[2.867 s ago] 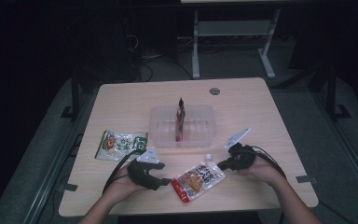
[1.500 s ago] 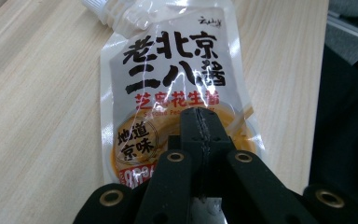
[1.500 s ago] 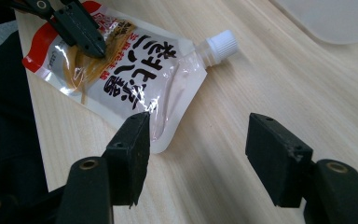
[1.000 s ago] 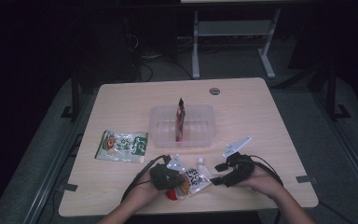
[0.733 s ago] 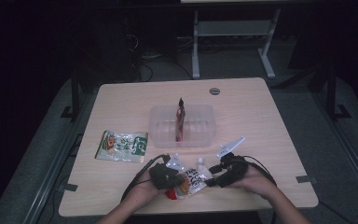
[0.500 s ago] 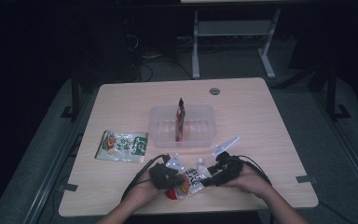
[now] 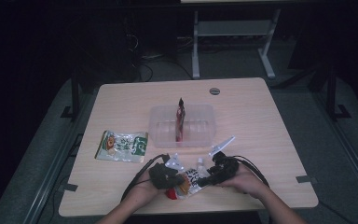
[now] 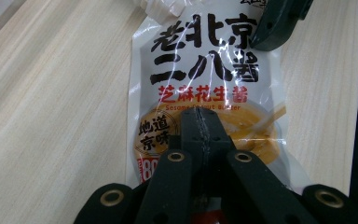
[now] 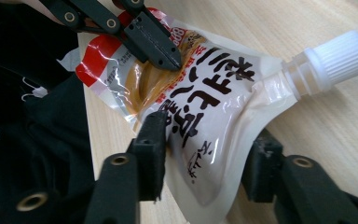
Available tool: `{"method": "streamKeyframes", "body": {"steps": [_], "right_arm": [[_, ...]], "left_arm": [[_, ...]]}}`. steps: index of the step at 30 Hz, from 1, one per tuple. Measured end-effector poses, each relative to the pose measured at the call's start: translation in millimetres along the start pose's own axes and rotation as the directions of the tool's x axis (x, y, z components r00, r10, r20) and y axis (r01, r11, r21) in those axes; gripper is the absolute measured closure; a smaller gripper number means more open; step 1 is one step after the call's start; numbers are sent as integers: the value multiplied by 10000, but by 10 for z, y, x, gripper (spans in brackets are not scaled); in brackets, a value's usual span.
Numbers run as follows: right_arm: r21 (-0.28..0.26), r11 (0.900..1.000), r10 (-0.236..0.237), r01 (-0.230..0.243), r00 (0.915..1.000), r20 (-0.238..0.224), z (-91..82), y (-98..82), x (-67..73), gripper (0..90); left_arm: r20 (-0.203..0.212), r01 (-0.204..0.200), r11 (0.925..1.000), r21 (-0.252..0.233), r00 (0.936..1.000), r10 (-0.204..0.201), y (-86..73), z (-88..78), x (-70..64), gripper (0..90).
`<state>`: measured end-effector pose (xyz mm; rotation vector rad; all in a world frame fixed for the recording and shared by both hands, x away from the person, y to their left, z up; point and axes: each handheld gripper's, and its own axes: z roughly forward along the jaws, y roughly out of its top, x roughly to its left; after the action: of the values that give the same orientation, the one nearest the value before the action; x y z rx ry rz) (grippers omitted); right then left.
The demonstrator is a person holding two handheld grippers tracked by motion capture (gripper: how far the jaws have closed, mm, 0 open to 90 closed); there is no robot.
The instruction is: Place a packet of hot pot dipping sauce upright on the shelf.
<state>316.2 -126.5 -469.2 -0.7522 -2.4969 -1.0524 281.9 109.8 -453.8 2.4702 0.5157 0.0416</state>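
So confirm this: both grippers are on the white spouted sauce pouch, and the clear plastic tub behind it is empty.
The tub is not empty. The high view shows the clear plastic tub holding an upright dark red packet. Both grippers are on the white spouted sauce pouch.

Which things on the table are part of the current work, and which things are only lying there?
Part of the work:
- sauce pouch with white cap
- left gripper, shut on its lower end
- right gripper, jaws just closing around its upper part

Only lying there:
- green snack packet
- clear plastic box
- red packet standing in the box
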Motion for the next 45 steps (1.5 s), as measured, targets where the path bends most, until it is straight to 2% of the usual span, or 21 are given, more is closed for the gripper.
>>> {"method": "streamKeyframes", "body": {"steps": [3,4,9,13,16,19,21,22,25,28,29,30,31,34,35,38,40,41,43,44,45], "right_arm": [[121,9999,-61,60,10000,58,9,1,-6,696],[121,9999,-61,60,10000,58,9,1,-6,696],[-7,9994,-341,341,9994,-9,22,4,21,809],[-165,9952,-966,964,9953,-66,21,13,45,875],[-188,9947,-1013,1011,9948,-90,17,12,48,888],[-267,9919,-1246,1245,9922,-31,6,14,66,896],[-431,9873,-1530,1528,9882,-5,-18,15,90,898],[-431,9873,-1530,1528,9882,-5,-18,15,90,898],[-844,9806,-1764,1770,9842,143,-98,21,122,900],[-1061,9790,-1745,1741,9846,53,-147,24,137,900],[-1087,9763,-1865,1873,9823,179,-170,24,142,900],[-1143,9754,-1878,1887,9820,182,-190,24,159,900],[-1318,9693,-2056,2077,9782,295,-216,23,171,900],[-1382,9678,-2087,2104,9776,264,-241,27,190,900],[-1508,9644,-2156,2171,9761,262,-272,36,210,900],[-1600,9620,-2195,2211,9752,278,-291,45,231,900],[-1713,9580,-2274,2298,9732,335,-318,56,254,900],[-1890,9524,-2377,2391,9709,301,-336,62,266,900],[-1938,9509,-2398,2414,9703,319,-343,66,275,900],[-1930,9510,-2407,2414,9702,277,-348,70,284,900],[-2016,9464,-2514,2524,9674,306,-352,77,303,900]], "left_arm": [[6,-3,10000,-10,10000,3,-1,0,0,900],[6,-3,10000,-10,10000,3,-1,0,0,900],[17,-19,10000,-44,10000,19,-5,1,1,900],[188,84,9998,-197,9998,-81,-17,-22,13,900],[243,159,9995,-276,9996,-153,-23,-31,21,899],[394,148,9993,-345,9991,-134,-29,-55,34,898],[661,314,9977,-606,9974,-274,-40,-102,43,898],[661,314,9977,-606,9974,-274,-40,-102,43,898],[649,302,9946,-997,9976,-238,-51,-240,60,898],[519,293,9934,-1107,9984,-237,-68,-310,76,898],[451,301,9935,-1098,9987,-253,-81,-340,89,898],[389,350,9929,-1135,9988,-308,-96,-364,102,898],[324,374,9927,-1149,9989,-339,-112,-388,121,898],[132,529,9913,-1209,9986,-517,-154,-452,180,898],[60,632,9902,-1249,9980,-629,-173,-485,214,898],[-8,542,9918,-1157,9985,-547,-188,-513,251,898],[-5,660,9905,-1206,9978,-666,-198,-509,252,898],[-3,624,9911,-1176,9980,-628,-199,-504,252,898],[31,606,9916,-1139,9982,-606,-195,-488,239,898],[25,557,9920,-1134,9984,-558,-190,-475,230,898],[115,426,9939,-1021,9991,-416,-176,-441,211,898]]}}
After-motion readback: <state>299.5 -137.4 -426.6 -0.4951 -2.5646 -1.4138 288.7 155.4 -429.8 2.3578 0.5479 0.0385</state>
